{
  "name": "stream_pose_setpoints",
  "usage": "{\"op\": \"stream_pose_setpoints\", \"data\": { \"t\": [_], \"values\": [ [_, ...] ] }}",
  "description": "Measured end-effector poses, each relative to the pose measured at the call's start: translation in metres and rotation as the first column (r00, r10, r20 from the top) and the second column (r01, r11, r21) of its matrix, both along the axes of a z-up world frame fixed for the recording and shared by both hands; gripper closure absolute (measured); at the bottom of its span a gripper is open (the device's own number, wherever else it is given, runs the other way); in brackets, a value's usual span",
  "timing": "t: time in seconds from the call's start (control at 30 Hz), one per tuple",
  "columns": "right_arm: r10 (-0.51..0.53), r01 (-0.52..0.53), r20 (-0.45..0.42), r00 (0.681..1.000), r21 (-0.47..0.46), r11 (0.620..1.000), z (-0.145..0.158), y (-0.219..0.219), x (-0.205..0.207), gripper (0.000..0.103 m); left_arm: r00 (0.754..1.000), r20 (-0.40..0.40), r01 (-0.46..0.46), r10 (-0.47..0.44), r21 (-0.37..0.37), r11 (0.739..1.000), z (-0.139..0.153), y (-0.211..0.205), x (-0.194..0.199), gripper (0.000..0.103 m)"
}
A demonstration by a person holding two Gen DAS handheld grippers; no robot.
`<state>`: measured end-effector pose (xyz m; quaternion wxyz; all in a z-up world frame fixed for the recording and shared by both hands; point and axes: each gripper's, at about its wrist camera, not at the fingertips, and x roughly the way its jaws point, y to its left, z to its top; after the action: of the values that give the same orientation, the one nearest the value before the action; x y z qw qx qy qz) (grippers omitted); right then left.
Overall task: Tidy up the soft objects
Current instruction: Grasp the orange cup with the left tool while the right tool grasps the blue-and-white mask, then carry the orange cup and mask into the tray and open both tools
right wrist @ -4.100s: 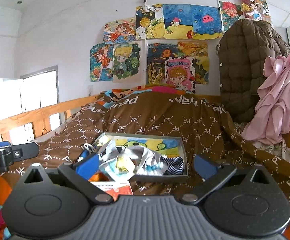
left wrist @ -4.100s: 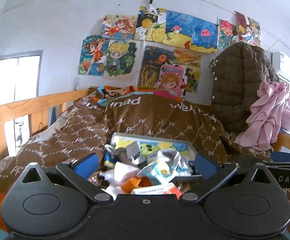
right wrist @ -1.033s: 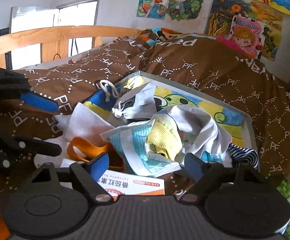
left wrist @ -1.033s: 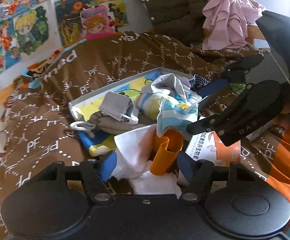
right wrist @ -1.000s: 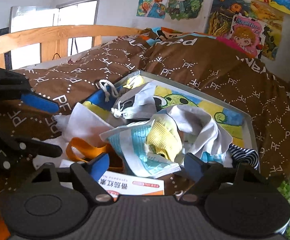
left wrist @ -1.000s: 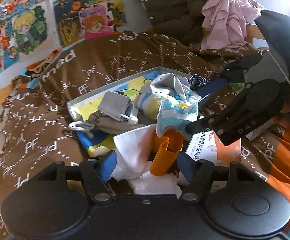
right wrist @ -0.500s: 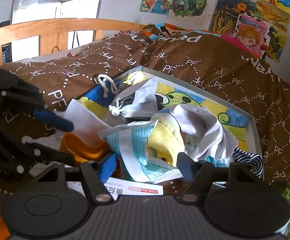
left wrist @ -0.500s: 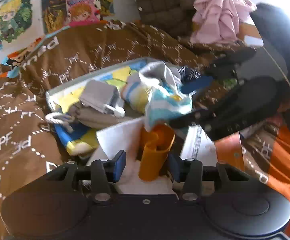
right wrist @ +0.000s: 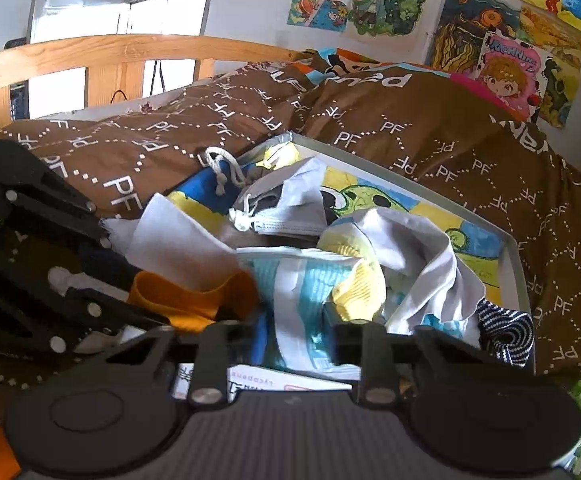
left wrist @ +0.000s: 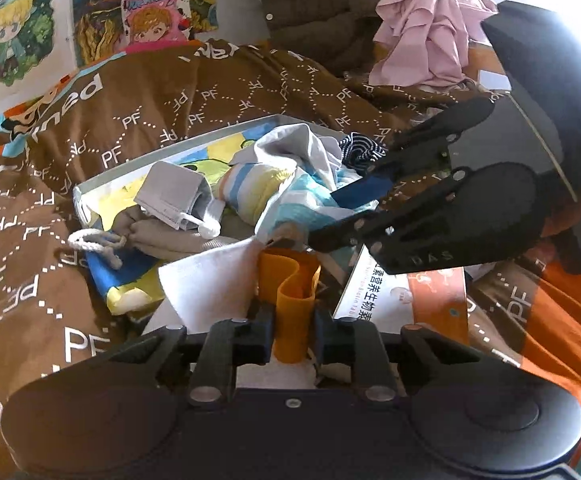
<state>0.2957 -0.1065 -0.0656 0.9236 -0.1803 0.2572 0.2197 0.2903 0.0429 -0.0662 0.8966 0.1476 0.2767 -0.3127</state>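
A shallow grey tray [left wrist: 158,154] with a cartoon lining lies on the brown bed cover, heaped with soft things. My left gripper [left wrist: 292,332] is shut on an orange rubbery band [left wrist: 290,300] at the tray's near edge. My right gripper [right wrist: 296,338] is shut on a light blue and white plastic packet [right wrist: 302,288]; it also shows in the left wrist view [left wrist: 366,200]. A white cloth [left wrist: 210,276], a grey face mask [left wrist: 170,196], a beige drawstring pouch [left wrist: 162,236], a yellow sock [right wrist: 358,284] and a striped navy sock [right wrist: 506,334] lie around them.
A white and orange paper box [left wrist: 402,296] lies under the right gripper. The brown "PF" quilt [left wrist: 210,96] covers the bed. A wooden rail [right wrist: 90,56] runs at the left. A brown jacket and a pink garment [left wrist: 430,32] hang at the far right.
Both grippers came down from a raised view to the pile and closed: the left onto the orange band, the right onto the blue and white packet.
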Motion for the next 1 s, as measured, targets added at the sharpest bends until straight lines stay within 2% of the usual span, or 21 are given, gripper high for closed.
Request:
{"op": "stream_pose_setpoints", "data": {
  "t": [0.3, 0.53, 0.67, 0.73, 0.83, 1.0],
  "values": [
    [0.020, -0.021, 0.027, 0.999, 0.050, 0.999, 0.023, -0.013, -0.007, 0.076, 0.996, -0.049, -0.082, 0.080, -0.024, 0.996, 0.013, 0.000, -0.009, 0.087],
    [-0.014, 0.002, 0.084, 0.996, 0.142, 0.990, 0.045, -0.031, -0.007, 0.076, 0.993, -0.082, -0.101, 0.090, -0.157, 0.982, 0.042, 0.007, -0.020, 0.088],
    [-0.032, 0.005, 0.142, 0.989, 0.189, 0.982, 0.053, -0.038, -0.008, 0.076, 0.990, -0.100, -0.128, 0.104, -0.269, 0.955, 0.057, 0.014, -0.019, 0.088],
    [-0.042, 0.009, 0.154, 0.987, 0.209, 0.978, 0.056, -0.039, -0.004, 0.076, 0.988, -0.073, -0.150, 0.134, -0.320, 0.935, 0.064, 0.017, -0.016, 0.088],
    [-0.055, 0.016, 0.143, 0.988, 0.260, 0.966, 0.061, -0.039, 0.008, 0.076, 0.978, -0.025, -0.205, 0.209, -0.349, 0.914, 0.070, 0.019, -0.001, 0.087],
    [-0.065, 0.020, 0.112, 0.992, 0.363, 0.932, 0.064, -0.037, 0.034, 0.076, 0.946, -0.033, -0.310, 0.323, -0.387, 0.868, 0.062, 0.032, 0.029, 0.087]
  ]
}}
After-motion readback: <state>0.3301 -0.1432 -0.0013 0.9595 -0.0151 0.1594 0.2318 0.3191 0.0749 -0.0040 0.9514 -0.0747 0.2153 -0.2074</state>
